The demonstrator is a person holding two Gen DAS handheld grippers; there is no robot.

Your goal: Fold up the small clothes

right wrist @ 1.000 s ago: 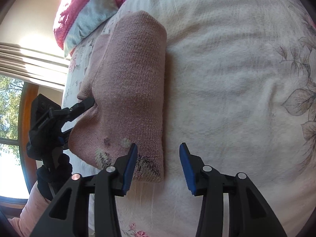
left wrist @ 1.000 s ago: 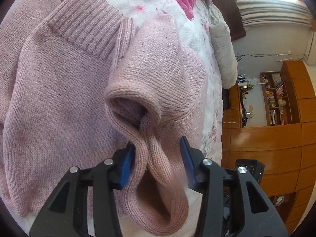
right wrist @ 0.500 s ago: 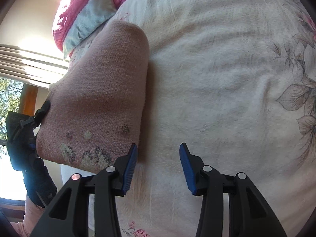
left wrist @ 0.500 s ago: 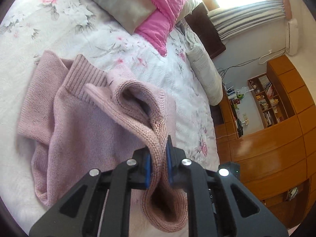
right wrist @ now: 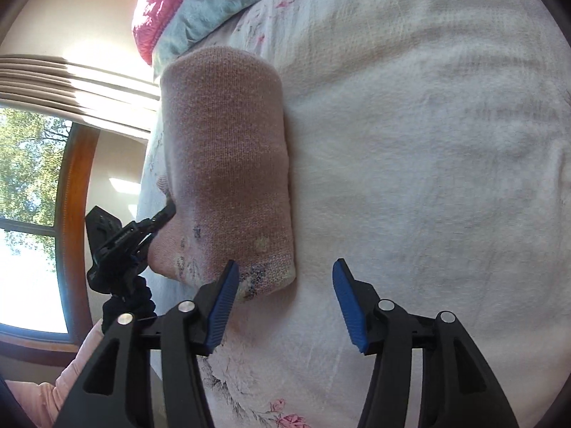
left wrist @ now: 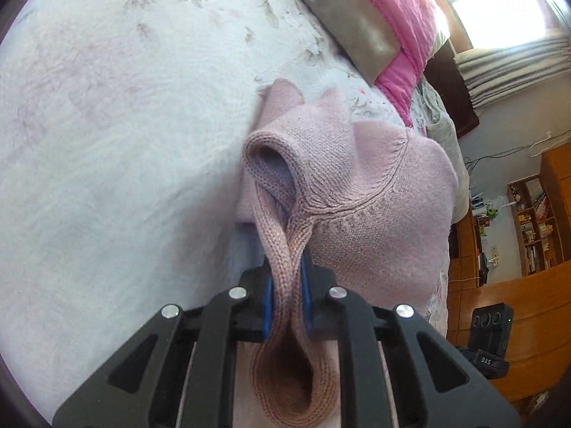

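A small pink knitted sweater (left wrist: pixel 374 192) hangs lifted off the white floral bedspread (left wrist: pixel 125 142). My left gripper (left wrist: pixel 287 296) is shut on its ribbed edge, and a loop of the rib droops below the pads. In the right wrist view the same pink sweater (right wrist: pixel 228 157) stands up as a folded bundle, with a dark pattern at its near end. My right gripper (right wrist: pixel 283 301) is open just in front of that end, its left pad level with the fabric edge and nothing between its fingers. The left gripper (right wrist: pixel 164 215) shows there too, pinching the sweater's left side.
Pink and grey pillows (left wrist: pixel 378 25) lie at the head of the bed. Wooden shelves and cabinets (left wrist: pixel 535 228) stand to the right of it. A window with blinds (right wrist: pixel 43 164) is on the left in the right wrist view. A person's pink sleeve (right wrist: pixel 75 367) shows low left.
My left gripper closed on the sweater's ribbed edge and lifted and carried it, so the garment now hangs bunched. My right gripper stayed open near the bundle's near end.
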